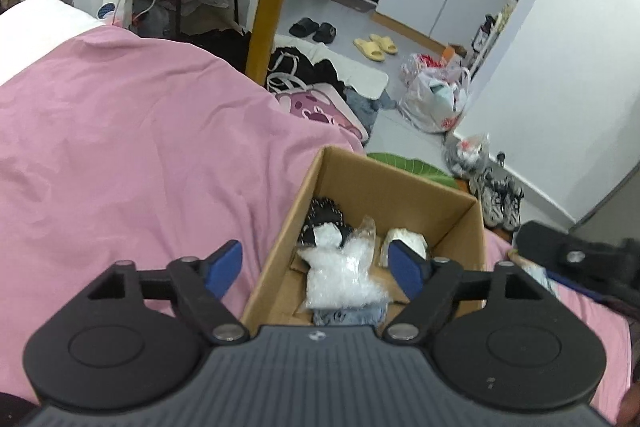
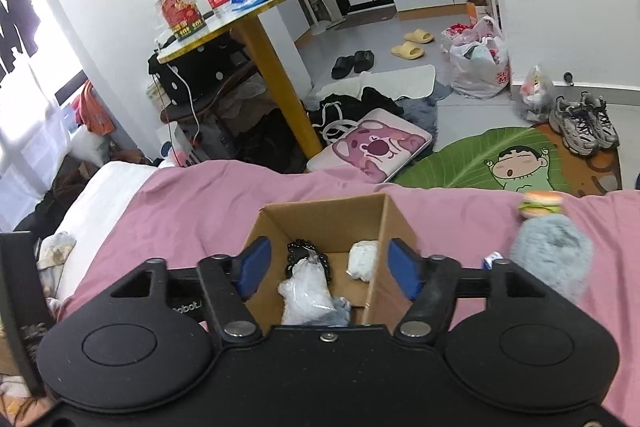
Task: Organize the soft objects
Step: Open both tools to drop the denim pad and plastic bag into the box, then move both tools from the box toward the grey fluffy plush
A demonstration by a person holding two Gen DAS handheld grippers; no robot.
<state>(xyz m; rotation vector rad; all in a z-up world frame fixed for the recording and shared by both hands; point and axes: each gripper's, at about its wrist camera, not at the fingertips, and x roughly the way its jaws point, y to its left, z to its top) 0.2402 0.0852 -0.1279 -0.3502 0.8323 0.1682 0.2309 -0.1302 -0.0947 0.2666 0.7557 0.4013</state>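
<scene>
An open cardboard box (image 1: 452, 201) (image 2: 394, 223) stands on the pink bedsheet (image 1: 120, 147). Inside lie a clear plastic bag of white stuff (image 1: 344, 275) (image 2: 306, 297), a black item (image 1: 326, 217) (image 2: 304, 253), a white bundle (image 1: 404, 241) (image 2: 363, 259) and a grey-blue fabric (image 1: 352, 315). My left gripper (image 1: 316, 269) is open and empty above the box's near end. My right gripper (image 2: 330, 269) is open and empty over the box. A grey fluffy object (image 2: 550, 253) and a burger toy (image 2: 542, 205) lie on the bed right of the box.
A yellow-legged round table (image 2: 248, 11) with a bottle and packets stands beyond the bed. The floor holds a pink cushion (image 2: 376, 147), a green leaf rug (image 2: 480, 155), slippers, sneakers (image 2: 584, 123) and plastic bags. A black object (image 1: 576, 259) lies right of the box.
</scene>
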